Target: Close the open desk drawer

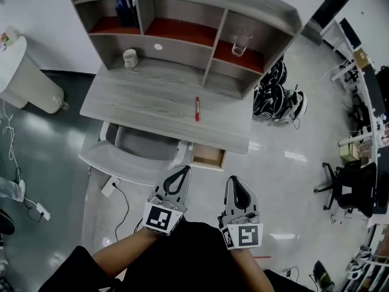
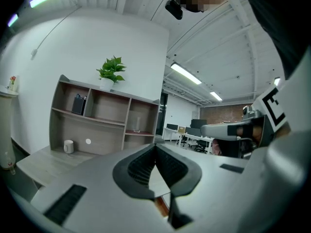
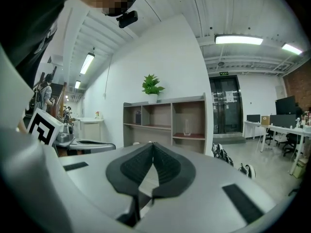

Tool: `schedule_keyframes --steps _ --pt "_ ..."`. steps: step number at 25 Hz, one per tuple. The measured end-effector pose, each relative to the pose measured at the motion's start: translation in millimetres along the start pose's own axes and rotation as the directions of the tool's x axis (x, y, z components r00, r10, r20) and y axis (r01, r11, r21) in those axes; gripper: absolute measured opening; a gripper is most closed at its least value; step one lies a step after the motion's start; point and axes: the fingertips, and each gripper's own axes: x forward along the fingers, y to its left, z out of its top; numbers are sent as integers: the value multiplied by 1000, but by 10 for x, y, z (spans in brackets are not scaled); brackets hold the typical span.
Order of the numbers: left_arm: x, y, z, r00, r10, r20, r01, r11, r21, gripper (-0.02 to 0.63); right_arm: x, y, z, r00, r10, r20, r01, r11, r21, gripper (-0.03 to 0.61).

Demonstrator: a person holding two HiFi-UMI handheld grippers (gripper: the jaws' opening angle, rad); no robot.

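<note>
- The small open light-brown wooden drawer (image 1: 208, 157) is seen sticking out from under the front edge of the grey wooden desk (image 1: 140, 102), on the desk's right part.
- The drawer is found just ahead of both tools, in the gap between them. It would have to be pushed straight away from the person, in under the desk.
- The drawer's front board is laid along the desk's edge, so it can be met flat.
- The left gripper (image 1: 183, 169) is judged to be a little nearer, just beside the drawer's left corner. The right gripper (image 1: 233, 179) is near the right corner.
- The jaws of both tools are pressed together, and nothing is held in them.
- No brand or words can be read. Only black and white square marks are seen on the cubes.
</note>
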Motion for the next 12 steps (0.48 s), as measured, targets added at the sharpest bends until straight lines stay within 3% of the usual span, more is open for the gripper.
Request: schedule_keyframes --steps 2,8,12 --pt "34 63 -73 1000 -10 -29 10 1000 19 12 55 -62 -51 1000 -21 -9 21 1000 9 15" --pt "142 178 -241 998 -24 -55 23 1000 -18 12 104 -120 -259 998 -43 -41 44 999 26 15" --pt "198 217 -391 997 -12 -83 6 997 -74 12 63 -108 -334 999 -40 -32 40 999 24 15"
